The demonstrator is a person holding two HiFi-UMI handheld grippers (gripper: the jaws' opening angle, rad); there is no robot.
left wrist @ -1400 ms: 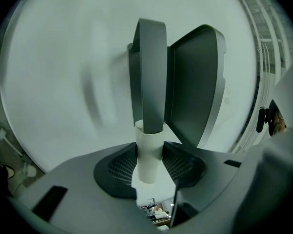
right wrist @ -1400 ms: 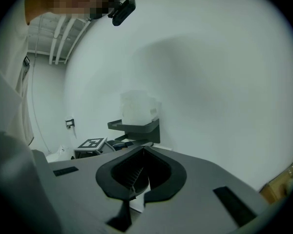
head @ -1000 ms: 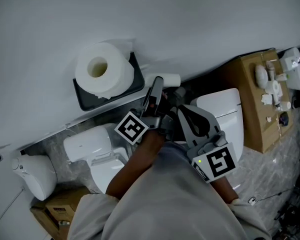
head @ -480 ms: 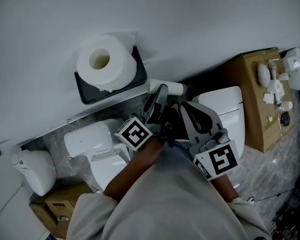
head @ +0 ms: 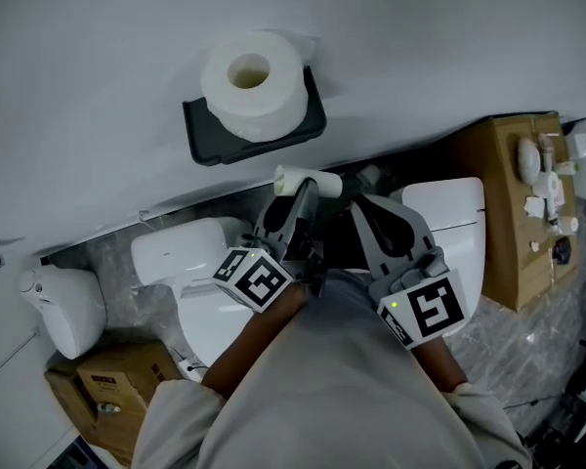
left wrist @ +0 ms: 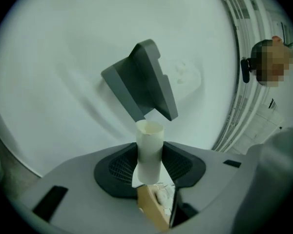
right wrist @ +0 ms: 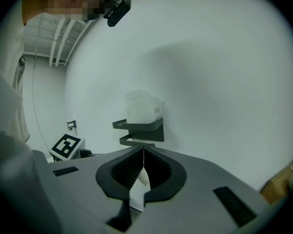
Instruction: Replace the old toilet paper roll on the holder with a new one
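Observation:
A full white toilet paper roll (head: pixel 252 84) lies on top of the dark wall holder (head: pixel 264 137). My left gripper (head: pixel 301 195) is shut on an empty cardboard tube (head: pixel 307 180), held below the holder's right end. In the left gripper view the cardboard tube (left wrist: pixel 149 147) stands between the pads (left wrist: pixel 118 168), with the holder (left wrist: pixel 142 82) just ahead. My right gripper (head: pixel 363 208) sits to the right of the left one, shut with nothing in it. From the right gripper view the jaws (right wrist: pixel 143 152) meet in a line, and the holder (right wrist: pixel 139 130) with the roll (right wrist: pixel 142 106) hangs ahead.
Under the arms are two white toilets (head: pixel 188 252) (head: pixel 451 213) against the white wall. A cardboard box (head: pixel 508 203) with small white items on it stands at the right. Another box (head: pixel 107 384) and a white fixture (head: pixel 66 313) are at the lower left.
My left gripper has rolled and shifted with the tube, from beside the holder's right end to below it. The right gripper moved a little. The head view has swung, putting the holder higher.

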